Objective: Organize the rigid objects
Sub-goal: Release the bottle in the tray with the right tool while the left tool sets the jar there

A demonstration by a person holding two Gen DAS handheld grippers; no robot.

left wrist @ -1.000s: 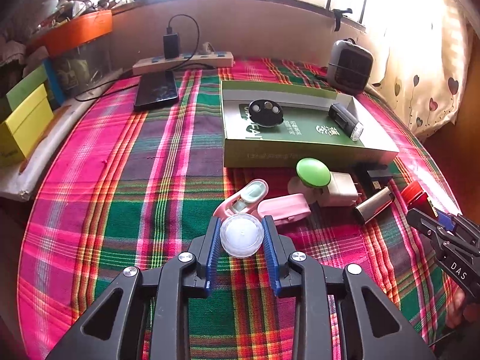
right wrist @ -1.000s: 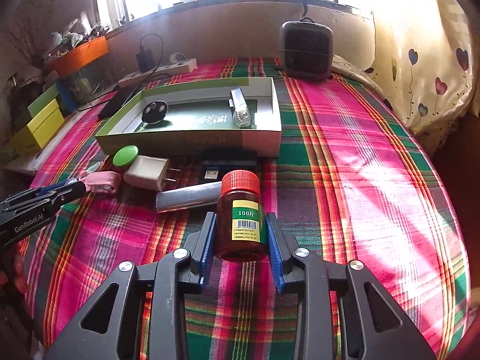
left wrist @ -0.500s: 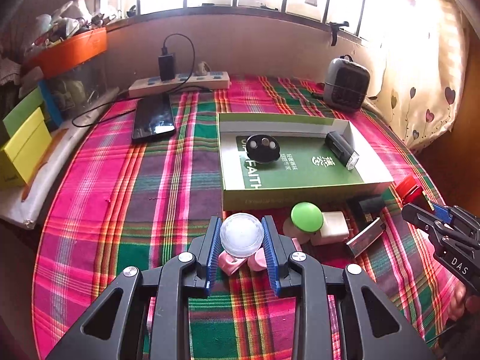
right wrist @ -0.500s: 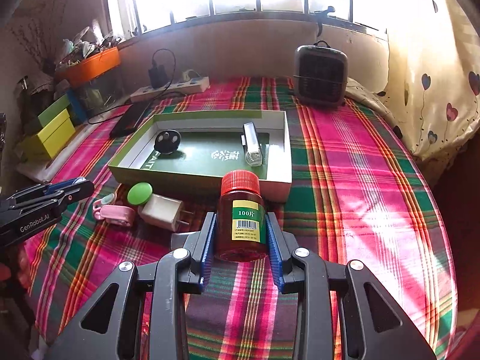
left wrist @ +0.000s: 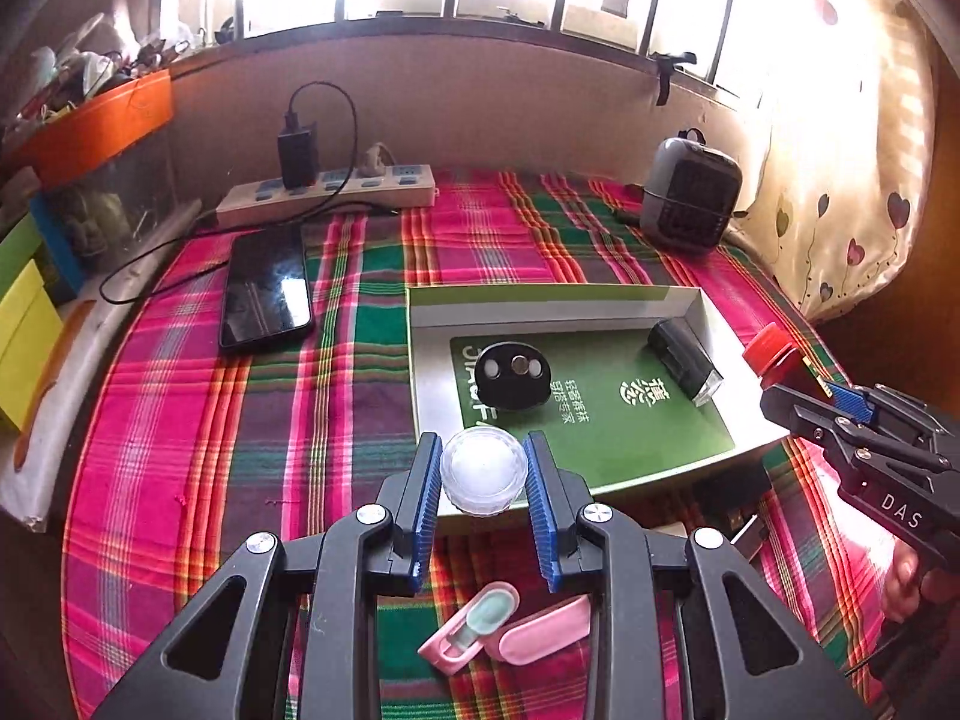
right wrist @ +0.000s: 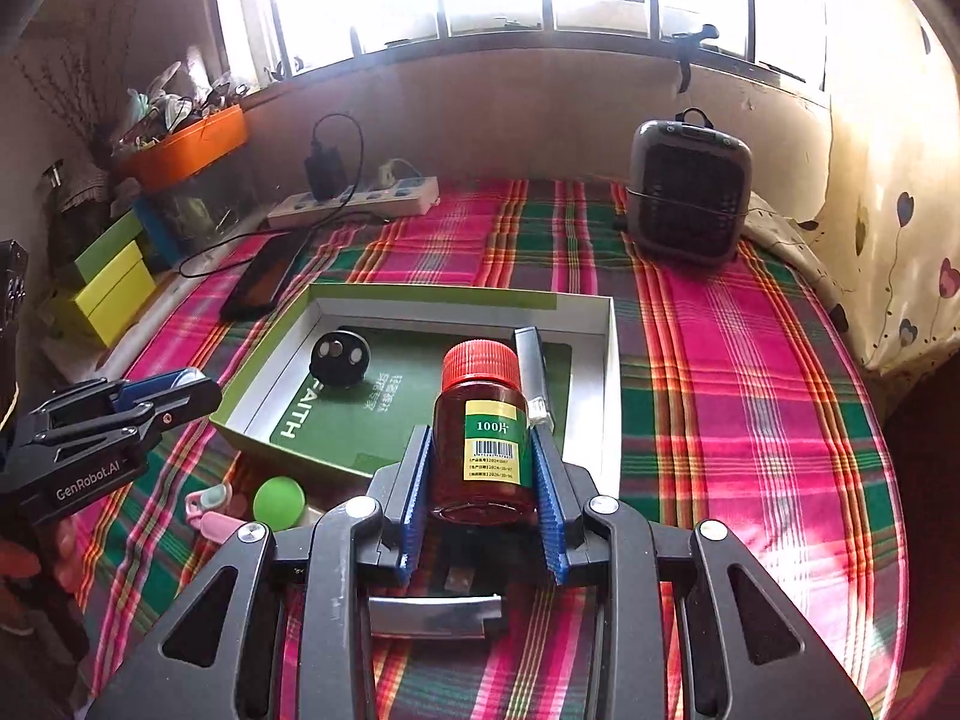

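My left gripper [left wrist: 483, 468] is shut on a small clear round jar [left wrist: 483, 471], held in the air over the near wall of the open green box [left wrist: 540, 294]. My right gripper [right wrist: 483, 462] is shut on a brown pill bottle [right wrist: 483, 432] with a red cap, lifted above the box's near right corner. The box [right wrist: 609, 360] holds a black round remote [left wrist: 512, 373] and a black rectangular gadget [left wrist: 684, 360]. The right gripper with the red-capped bottle [left wrist: 774, 354] shows at the right edge of the left wrist view. The left gripper [right wrist: 162, 396] shows at the left of the right wrist view.
On the plaid cloth lie a pink case [left wrist: 504, 630], a green-capped item [right wrist: 279, 501], a silver metal piece [right wrist: 432, 615], a phone [left wrist: 267, 294] and a power strip [left wrist: 327, 192]. A small heater [right wrist: 690, 192] stands at the back right. Coloured boxes [right wrist: 114, 282] line the left edge.
Both grippers have risen and moved forward with their loads, from the loose items on the cloth to over the green box's near edge. The pink case now lies below the left gripper.
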